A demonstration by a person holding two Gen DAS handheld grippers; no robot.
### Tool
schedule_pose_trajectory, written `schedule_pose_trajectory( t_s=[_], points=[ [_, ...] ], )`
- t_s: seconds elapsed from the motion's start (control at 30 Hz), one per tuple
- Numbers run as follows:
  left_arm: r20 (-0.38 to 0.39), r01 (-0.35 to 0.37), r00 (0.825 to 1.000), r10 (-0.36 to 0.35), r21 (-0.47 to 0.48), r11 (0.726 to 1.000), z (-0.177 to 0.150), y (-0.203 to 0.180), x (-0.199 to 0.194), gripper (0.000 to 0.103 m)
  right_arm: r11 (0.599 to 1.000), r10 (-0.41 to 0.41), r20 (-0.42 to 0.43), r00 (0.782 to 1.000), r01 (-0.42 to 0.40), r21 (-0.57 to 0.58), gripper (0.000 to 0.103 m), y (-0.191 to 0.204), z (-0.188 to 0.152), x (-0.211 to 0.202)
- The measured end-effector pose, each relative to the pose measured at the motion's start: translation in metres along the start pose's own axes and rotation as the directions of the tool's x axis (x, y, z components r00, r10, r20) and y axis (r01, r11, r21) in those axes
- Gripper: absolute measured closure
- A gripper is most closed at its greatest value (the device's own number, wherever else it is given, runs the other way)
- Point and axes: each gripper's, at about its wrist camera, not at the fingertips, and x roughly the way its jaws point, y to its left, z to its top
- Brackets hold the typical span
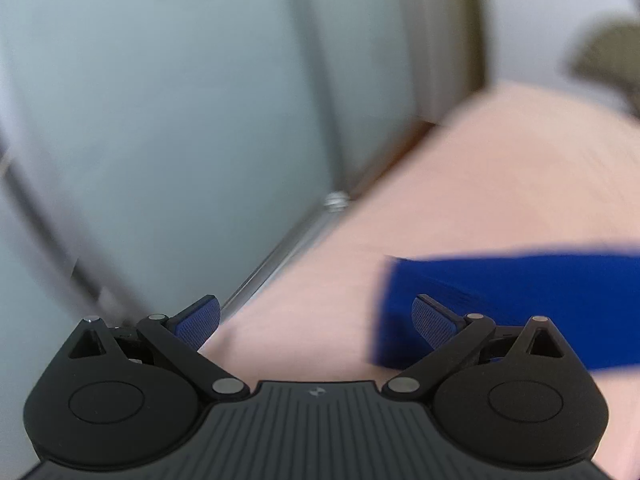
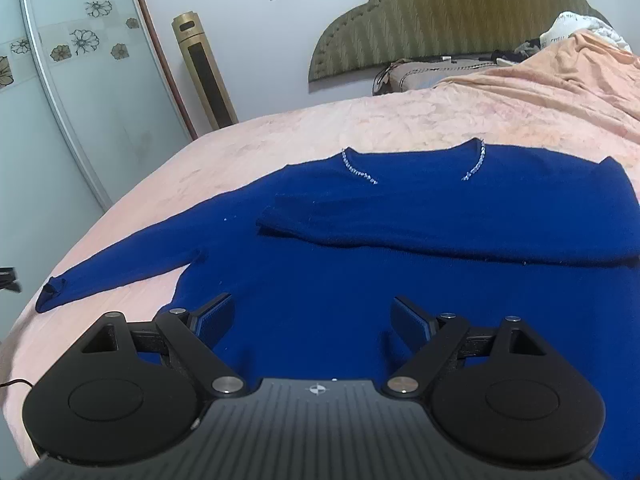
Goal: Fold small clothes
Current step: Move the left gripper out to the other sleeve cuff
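Sweater (image 2: 360, 280) lies flat on the bed (image 2: 280, 132), mid-frame; one sleeve (image 2: 440, 224) is already across the chest. Next: the spread sleeve (image 2: 120, 264), lower left. Left gripper (image 1: 316, 324) and right gripper (image 2: 312, 320) both wide, empty. Pinch the cuff (image 2: 50, 292) and keep the fold straight.

Left wrist view: low over bed edge, tilted down, blurred, faces pale sliding wardrobe door (image 1: 160, 120) at 11 o'clock. Right wrist view: close above royal-blue knit sweater (image 2: 400, 280), faces olive padded headboard (image 2: 440, 12) at 12 o'clock. Both views share sweater and peach bed cover (image 2: 300, 132).
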Motion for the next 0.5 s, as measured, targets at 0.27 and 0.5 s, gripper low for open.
schedule_pose_trajectory(
  t_s=[0.27, 0.5],
  points=[
    [-0.008, -0.244, 0.969, 0.247, 0.12, 0.962, -0.004, -0.031, 0.049, 0.0, 1.0, -0.022, 0.008, 1.0, 0.022, 0.02, 0.016, -0.004, -0.003, -0.01],
    [-0.101, -0.278, 0.961, 0.259, -0.295, 0.914, 0.003, 0.071, 0.03, 0.0, 0.997, -0.038, 0.028, 0.999, 0.036, 0.069, 0.013, -0.018, -0.006, -0.019]
  ],
)
